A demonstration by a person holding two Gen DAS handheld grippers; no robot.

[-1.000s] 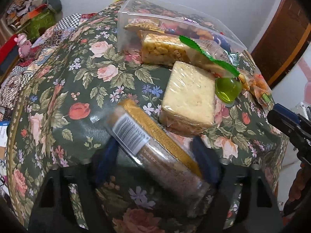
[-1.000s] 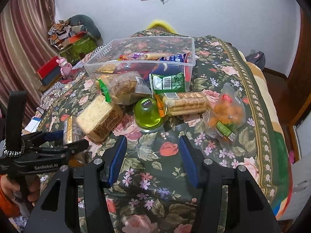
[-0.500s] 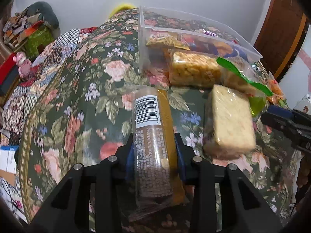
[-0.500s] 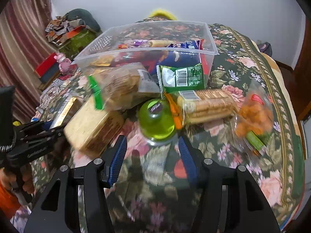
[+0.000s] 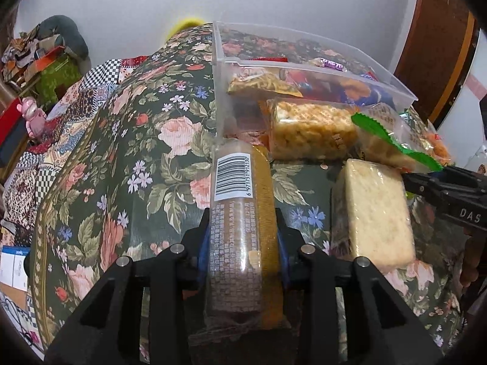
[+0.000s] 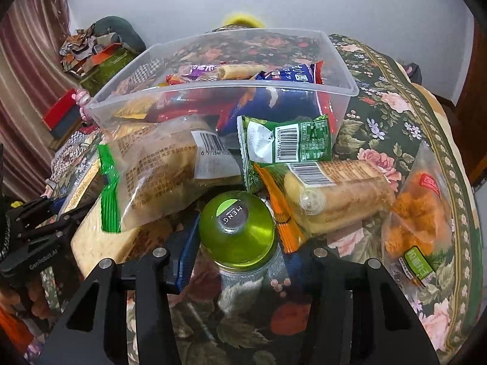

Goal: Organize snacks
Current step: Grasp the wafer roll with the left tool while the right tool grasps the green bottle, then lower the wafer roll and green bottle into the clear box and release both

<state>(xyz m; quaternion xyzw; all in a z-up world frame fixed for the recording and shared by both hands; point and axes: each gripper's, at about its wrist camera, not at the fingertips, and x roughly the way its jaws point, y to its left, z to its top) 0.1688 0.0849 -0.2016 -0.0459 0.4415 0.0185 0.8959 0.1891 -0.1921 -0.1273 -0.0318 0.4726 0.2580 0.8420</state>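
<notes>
My left gripper (image 5: 243,231) is shut on a long clear biscuit packet (image 5: 240,213) with a barcode, its blue pads pressing both sides. The packet points toward the clear plastic bin (image 5: 304,70), which holds several snacks. In the right wrist view a green jelly cup (image 6: 237,231) stands between the fingers of my right gripper (image 6: 240,249). Those jaws are closing around the cup, and I see no firm press on it. A pale cake block (image 5: 377,210) lies to the right of the packet.
On the floral cloth (image 6: 380,115) in front of the bin (image 6: 213,88) lie a green-sealed bag (image 6: 158,170), a green packet (image 6: 286,140), a biscuit roll (image 6: 341,188) and an orange snack bag (image 6: 417,210). Clutter sits beyond the far left edge.
The left jaws closed on the biscuit packet and swung it to point at the bin. The right gripper moved forward and down until the green cup sat between its narrowing jaws.
</notes>
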